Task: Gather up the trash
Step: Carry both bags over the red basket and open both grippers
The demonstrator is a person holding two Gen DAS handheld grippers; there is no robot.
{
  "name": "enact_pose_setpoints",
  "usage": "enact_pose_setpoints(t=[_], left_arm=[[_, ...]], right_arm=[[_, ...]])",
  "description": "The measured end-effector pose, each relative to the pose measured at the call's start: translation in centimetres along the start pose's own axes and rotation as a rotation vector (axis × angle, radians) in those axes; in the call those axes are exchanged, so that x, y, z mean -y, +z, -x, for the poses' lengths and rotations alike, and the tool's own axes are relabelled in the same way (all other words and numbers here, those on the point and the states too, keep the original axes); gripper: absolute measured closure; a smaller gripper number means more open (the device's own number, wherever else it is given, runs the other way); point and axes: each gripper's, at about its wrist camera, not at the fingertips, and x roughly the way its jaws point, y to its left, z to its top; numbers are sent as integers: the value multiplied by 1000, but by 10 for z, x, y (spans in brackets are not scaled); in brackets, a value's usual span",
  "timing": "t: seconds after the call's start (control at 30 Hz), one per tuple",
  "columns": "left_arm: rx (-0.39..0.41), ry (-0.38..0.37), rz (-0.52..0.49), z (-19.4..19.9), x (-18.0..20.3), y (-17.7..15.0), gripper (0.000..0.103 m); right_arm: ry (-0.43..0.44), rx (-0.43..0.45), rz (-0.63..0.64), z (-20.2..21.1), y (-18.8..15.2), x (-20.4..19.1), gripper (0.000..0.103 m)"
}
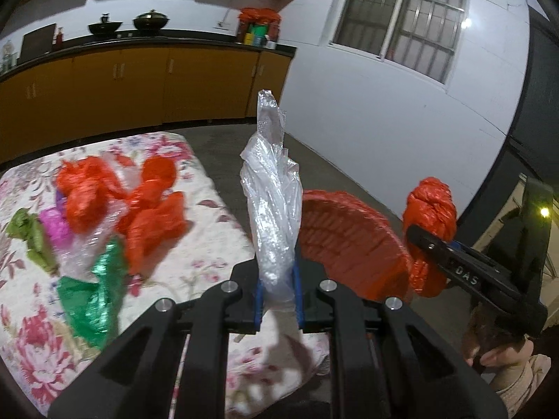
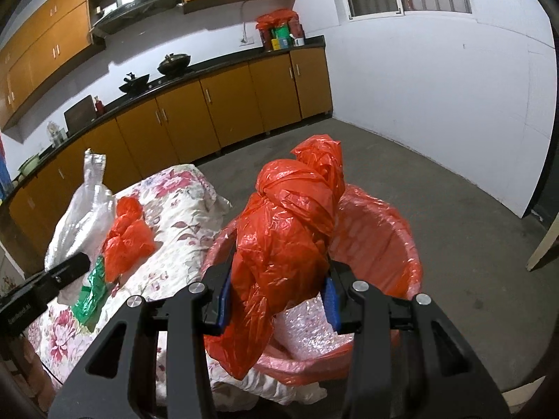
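My left gripper [image 1: 278, 296] is shut on a clear plastic bag [image 1: 274, 202] that stands up between its blue pads, held above the table's right edge. My right gripper [image 2: 277, 300] is shut on a knotted red plastic bag [image 2: 290, 230] and holds it over the red-lined bin [image 2: 391, 230]. The right gripper with its red bag [image 1: 431, 209] also shows in the left wrist view, beside the bin [image 1: 349, 241]. The left gripper and clear bag [image 2: 84, 209] show at the left of the right wrist view. Clear bubble wrap [image 2: 307, 331] lies inside the bin.
On the floral cloth [image 1: 209, 230] lie several crumpled bags: red [image 1: 150, 216], green [image 1: 94, 293], olive [image 1: 31, 237], purple [image 1: 56, 223]. Orange kitchen cabinets [image 2: 223, 104] stand behind, with a white wall [image 2: 436, 87] and bare concrete floor [image 2: 454, 209] at right.
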Motion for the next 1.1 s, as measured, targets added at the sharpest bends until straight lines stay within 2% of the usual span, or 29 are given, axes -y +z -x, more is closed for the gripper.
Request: enact_pose_setpoints(t=[0.37, 1.1], left_arm=[[-42, -62, -39, -41, 31, 1, 88], [-108, -94, -68, -89, 52, -4, 87]], right_arm=[[-1, -9, -18, -14, 3, 9, 61], [3, 7, -50, -21, 5, 14, 60]])
